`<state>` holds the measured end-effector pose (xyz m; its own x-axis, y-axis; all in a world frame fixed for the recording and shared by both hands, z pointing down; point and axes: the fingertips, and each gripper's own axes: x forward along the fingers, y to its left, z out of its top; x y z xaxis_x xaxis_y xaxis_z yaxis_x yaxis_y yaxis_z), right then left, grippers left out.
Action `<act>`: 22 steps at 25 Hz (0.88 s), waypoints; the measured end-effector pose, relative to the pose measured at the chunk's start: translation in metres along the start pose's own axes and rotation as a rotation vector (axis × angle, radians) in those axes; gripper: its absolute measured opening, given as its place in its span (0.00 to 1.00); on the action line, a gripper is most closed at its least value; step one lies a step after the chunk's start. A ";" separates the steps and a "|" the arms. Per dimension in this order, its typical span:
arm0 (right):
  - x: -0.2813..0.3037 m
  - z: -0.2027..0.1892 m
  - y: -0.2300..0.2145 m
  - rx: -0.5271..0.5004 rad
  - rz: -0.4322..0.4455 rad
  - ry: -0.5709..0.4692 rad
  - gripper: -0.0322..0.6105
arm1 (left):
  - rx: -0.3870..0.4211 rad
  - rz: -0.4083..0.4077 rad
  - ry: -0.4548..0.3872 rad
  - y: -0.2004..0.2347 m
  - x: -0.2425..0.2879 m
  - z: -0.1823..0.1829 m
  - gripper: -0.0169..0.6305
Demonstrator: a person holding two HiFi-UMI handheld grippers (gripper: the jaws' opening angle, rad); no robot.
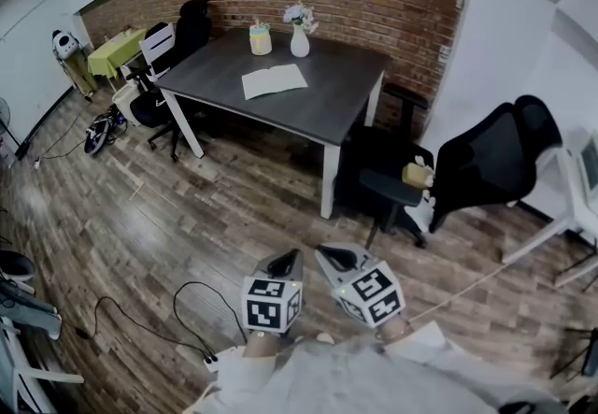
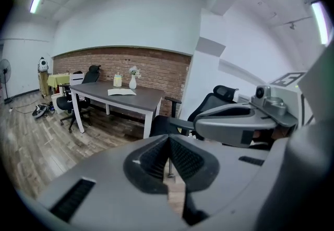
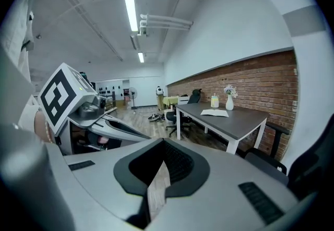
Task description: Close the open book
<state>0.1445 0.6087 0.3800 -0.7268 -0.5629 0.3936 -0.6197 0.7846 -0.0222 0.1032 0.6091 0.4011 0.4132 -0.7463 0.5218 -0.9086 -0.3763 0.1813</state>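
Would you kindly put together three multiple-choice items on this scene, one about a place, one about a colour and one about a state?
1. Where does the open book lie? A on the dark table; B on the floor; C on a chair.
2. What colour is the vase? A red; B white; C black.
3. How do the left gripper and the right gripper stand? A both open; B both shut on the book; C both shut, empty.
Answers: 1 A, the book lies flat on the tabletop; 2 B, the vase shows white; 3 C, each gripper view shows its fingers together with nothing between.
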 end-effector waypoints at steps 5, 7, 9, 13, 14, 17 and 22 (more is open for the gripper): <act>0.000 -0.007 -0.013 0.013 -0.017 -0.012 0.06 | -0.015 0.025 0.000 -0.002 0.005 -0.005 0.04; 0.003 -0.015 -0.014 0.024 -0.007 -0.013 0.06 | -0.030 0.026 0.002 -0.002 0.007 -0.010 0.04; 0.007 -0.019 -0.017 0.026 0.001 -0.009 0.06 | -0.038 0.034 0.001 0.003 0.010 -0.012 0.04; 0.016 -0.018 -0.025 0.054 0.017 0.016 0.06 | -0.039 0.054 0.001 0.016 0.020 -0.005 0.04; 0.021 -0.016 -0.028 0.057 0.022 0.015 0.06 | -0.034 0.054 0.002 0.019 0.025 -0.003 0.04; 0.039 -0.014 -0.038 0.058 0.021 0.031 0.06 | -0.024 0.047 0.012 0.034 0.039 0.006 0.04; 0.090 0.005 -0.068 0.043 -0.005 -0.003 0.06 | -0.023 0.029 0.025 0.078 0.072 0.026 0.05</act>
<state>0.1196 0.5035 0.4120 -0.7249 -0.5674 0.3907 -0.6351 0.7702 -0.0598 0.0636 0.5123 0.4309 0.3849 -0.7427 0.5479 -0.9216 -0.3415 0.1845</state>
